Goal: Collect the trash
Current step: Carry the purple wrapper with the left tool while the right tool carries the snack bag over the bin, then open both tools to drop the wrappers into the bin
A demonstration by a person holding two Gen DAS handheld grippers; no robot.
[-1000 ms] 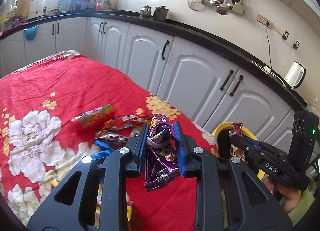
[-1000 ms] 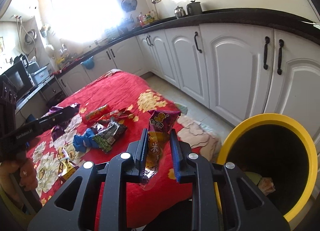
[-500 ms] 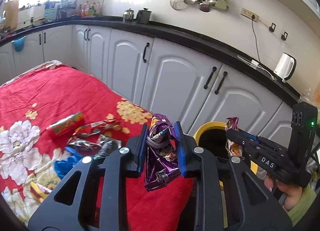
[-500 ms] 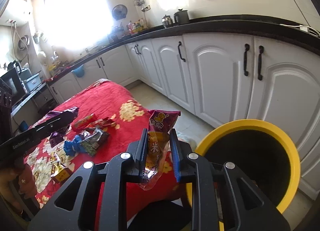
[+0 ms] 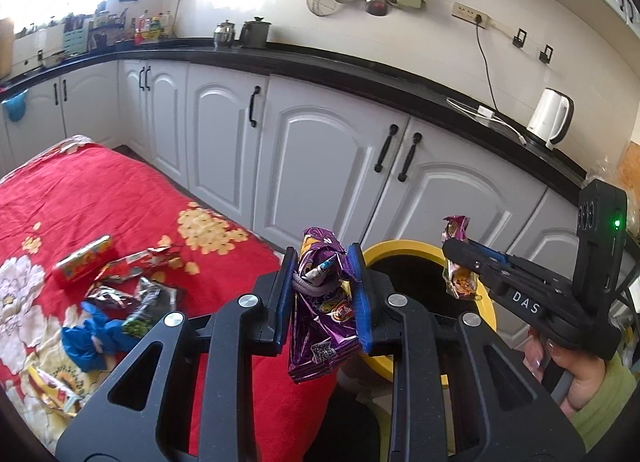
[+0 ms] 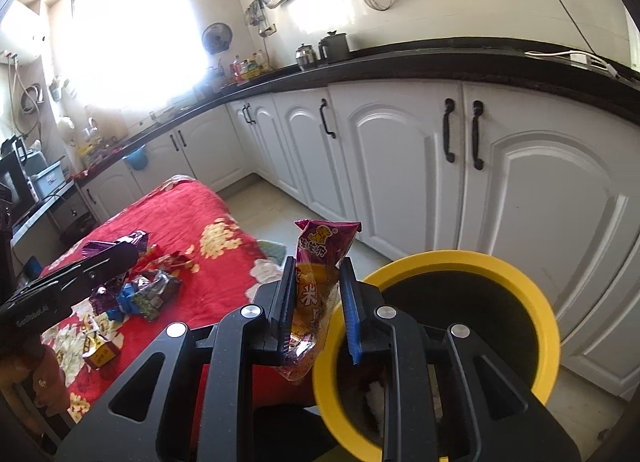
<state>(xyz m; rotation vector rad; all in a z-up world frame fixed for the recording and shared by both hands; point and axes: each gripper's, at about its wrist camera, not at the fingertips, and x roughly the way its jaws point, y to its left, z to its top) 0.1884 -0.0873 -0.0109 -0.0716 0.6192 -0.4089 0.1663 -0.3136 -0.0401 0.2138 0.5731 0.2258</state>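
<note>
My left gripper [image 5: 322,278] is shut on a crumpled purple snack wrapper [image 5: 320,326], held above the table's right edge, just left of the yellow-rimmed trash bin [image 5: 404,252]. My right gripper [image 6: 317,294] is shut on a pink and orange snack packet [image 6: 316,282], held at the left rim of the bin [image 6: 468,262]. In the left wrist view the right gripper [image 5: 456,258] hangs over the bin with its packet [image 5: 458,274]. In the right wrist view the left gripper [image 6: 120,258] is at the left above the table.
Several wrappers [image 5: 120,286] and a blue crumpled piece [image 5: 90,336] lie on the red flowered tablecloth [image 5: 80,198]. White cabinets [image 5: 328,158] with black handles stand behind the bin. Some trash [image 6: 376,398] lies inside the bin.
Both grippers have moved right, off the table toward the bin, each still holding its wrapper. The bin now looms larger and closer in both views.
</note>
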